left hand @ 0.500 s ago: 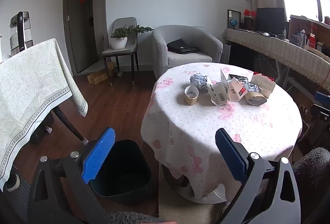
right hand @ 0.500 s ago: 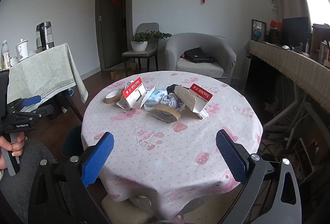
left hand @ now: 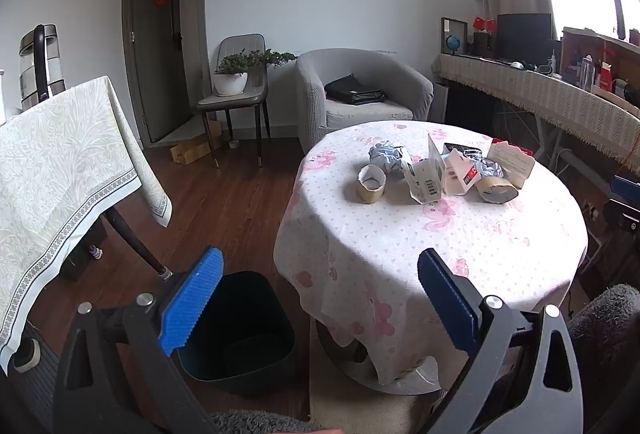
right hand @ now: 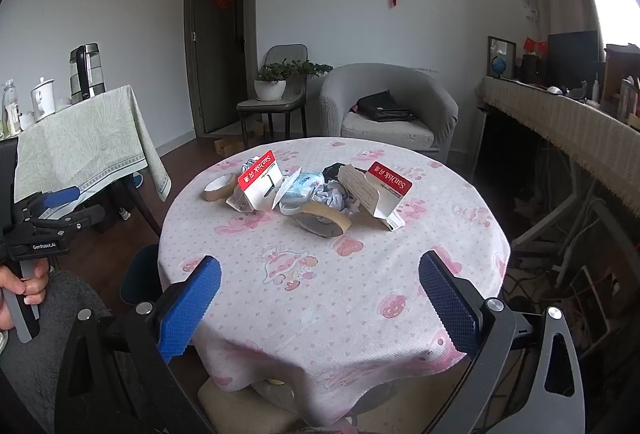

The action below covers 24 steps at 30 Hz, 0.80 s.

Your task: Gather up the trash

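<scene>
A pile of trash lies mid-table on the round pink-patterned table [right hand: 328, 294]: two red SanDisk card packages [right hand: 260, 180] [right hand: 380, 190], a tape roll [right hand: 324, 220], a small cardboard tape core [right hand: 218, 188], crumpled paper [right hand: 332, 194]. In the left wrist view the core [left hand: 371, 184], a white box [left hand: 424, 182] and the tape roll [left hand: 496, 190] show. A dark bin [left hand: 240, 330] stands on the floor left of the table. My left gripper [left hand: 320, 298] is open and empty, above the bin and table edge. My right gripper [right hand: 320, 302] is open and empty, over the table's near edge.
A side table with a green cloth [left hand: 60, 170] and a kettle [left hand: 38, 62] stands at left. A grey armchair [right hand: 388, 110], a chair with a plant [right hand: 276, 90] and a cluttered long shelf [right hand: 560, 122] lie beyond. Cables [right hand: 560, 274] lie on the floor at right.
</scene>
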{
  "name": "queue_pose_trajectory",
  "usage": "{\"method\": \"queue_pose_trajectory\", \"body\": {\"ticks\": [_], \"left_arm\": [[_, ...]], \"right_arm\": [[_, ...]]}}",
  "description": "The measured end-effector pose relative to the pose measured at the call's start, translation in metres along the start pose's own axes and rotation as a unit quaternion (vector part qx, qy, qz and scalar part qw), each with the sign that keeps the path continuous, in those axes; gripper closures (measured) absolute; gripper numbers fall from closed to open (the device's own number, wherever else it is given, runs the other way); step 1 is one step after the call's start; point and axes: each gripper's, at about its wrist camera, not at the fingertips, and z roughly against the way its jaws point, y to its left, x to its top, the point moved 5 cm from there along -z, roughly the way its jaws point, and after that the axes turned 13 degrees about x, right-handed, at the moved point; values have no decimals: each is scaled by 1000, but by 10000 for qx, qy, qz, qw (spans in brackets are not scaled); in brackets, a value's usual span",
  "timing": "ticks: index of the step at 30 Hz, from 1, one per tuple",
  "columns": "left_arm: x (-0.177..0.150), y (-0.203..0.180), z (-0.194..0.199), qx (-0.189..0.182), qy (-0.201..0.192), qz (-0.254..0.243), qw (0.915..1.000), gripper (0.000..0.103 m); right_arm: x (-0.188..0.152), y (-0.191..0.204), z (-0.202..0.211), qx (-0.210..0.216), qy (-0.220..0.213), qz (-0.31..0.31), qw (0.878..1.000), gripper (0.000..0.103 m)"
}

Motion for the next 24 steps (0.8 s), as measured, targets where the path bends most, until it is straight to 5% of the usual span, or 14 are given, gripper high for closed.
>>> {"method": "queue_pose_trajectory", "body": {"ticks": [24], "left_arm": [[0, 0, 0, 14, -6, -19, 10000, 3]], "right_arm": [[-1, 2, -2, 1, 10, 1, 10000, 3]]}}
